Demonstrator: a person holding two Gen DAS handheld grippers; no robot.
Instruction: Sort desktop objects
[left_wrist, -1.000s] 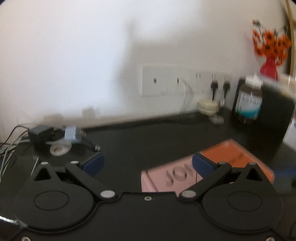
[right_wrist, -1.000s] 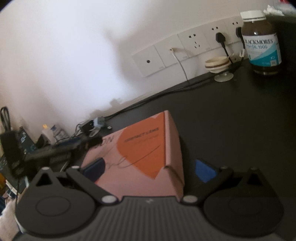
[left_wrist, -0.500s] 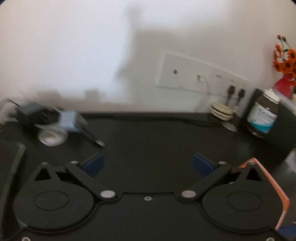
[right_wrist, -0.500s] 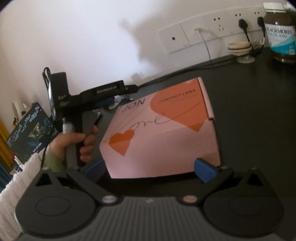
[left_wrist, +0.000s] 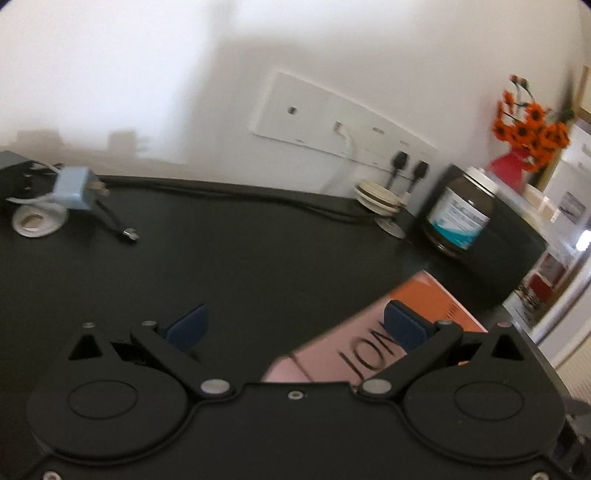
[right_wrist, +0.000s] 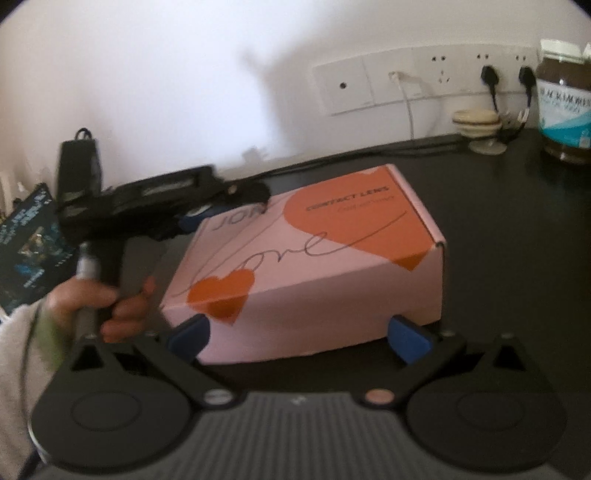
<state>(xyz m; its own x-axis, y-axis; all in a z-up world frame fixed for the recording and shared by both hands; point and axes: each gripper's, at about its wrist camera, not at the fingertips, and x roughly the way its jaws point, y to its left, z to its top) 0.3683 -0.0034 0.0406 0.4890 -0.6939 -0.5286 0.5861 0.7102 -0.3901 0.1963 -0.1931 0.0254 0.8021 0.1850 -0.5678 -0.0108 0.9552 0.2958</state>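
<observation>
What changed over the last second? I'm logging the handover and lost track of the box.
The left tongs swung left, then back toward the pink and orange cardboard box, whose corner now lies under their right finger. The right tongs backed off, both open. Nothing was grasped. The brown supplement bottle and black desk stayed put.

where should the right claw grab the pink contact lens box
Across its near end, coming in low from the front. The pink box lies flat with that end facing the open right claw, whose fingers roughly bracket its width.
</observation>
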